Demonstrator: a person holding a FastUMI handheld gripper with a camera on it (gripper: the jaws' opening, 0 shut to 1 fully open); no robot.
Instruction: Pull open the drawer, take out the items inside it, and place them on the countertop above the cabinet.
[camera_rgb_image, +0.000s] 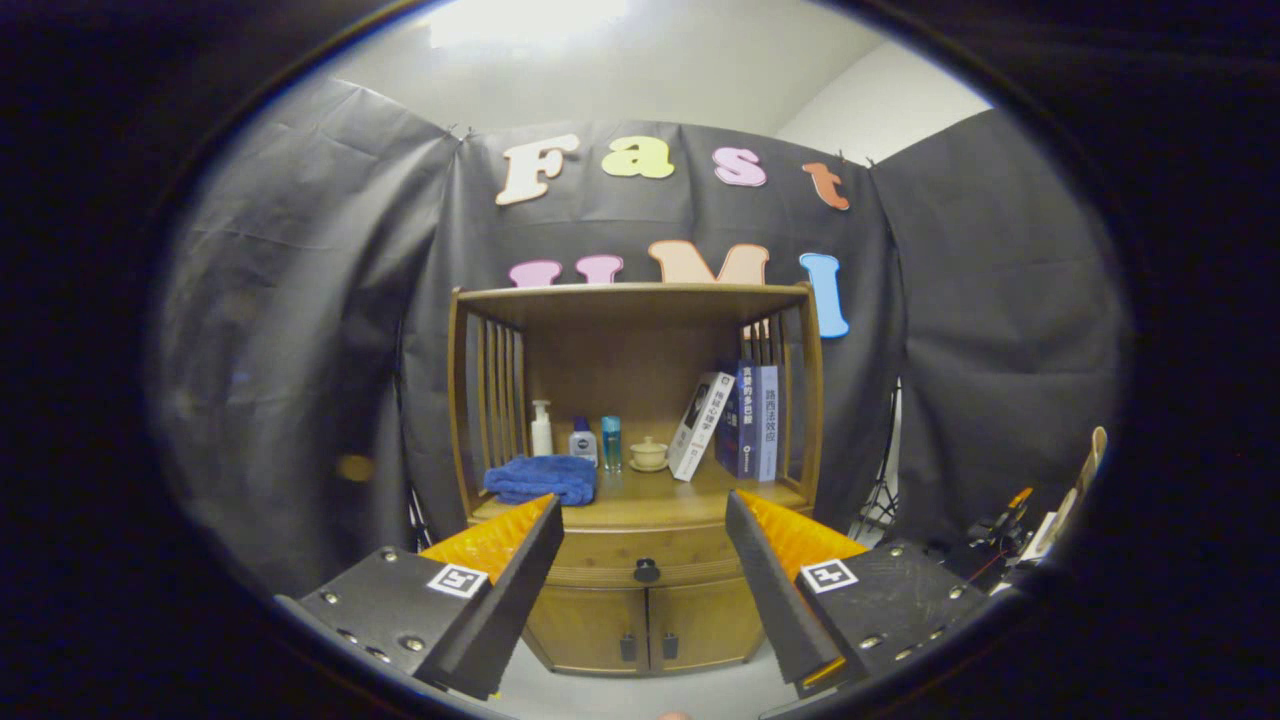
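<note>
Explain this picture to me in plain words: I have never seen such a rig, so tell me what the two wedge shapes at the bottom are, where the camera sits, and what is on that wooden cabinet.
The camera rides on a hand-held gripper and looks forward along its two fingers, the wedge shapes you see. They stand apart, open, and hold nothing.

Beyond them stands a wooden cabinet. Its drawer is shut, with a dark knob showing between the fingers, and two small doors sit below it.

On the countertop above the drawer lie a folded blue towel, a white pump bottle, a small bottle with a dark cap, a teal bottle, a small lidded cup and some books, one leaning on the others.
</note>
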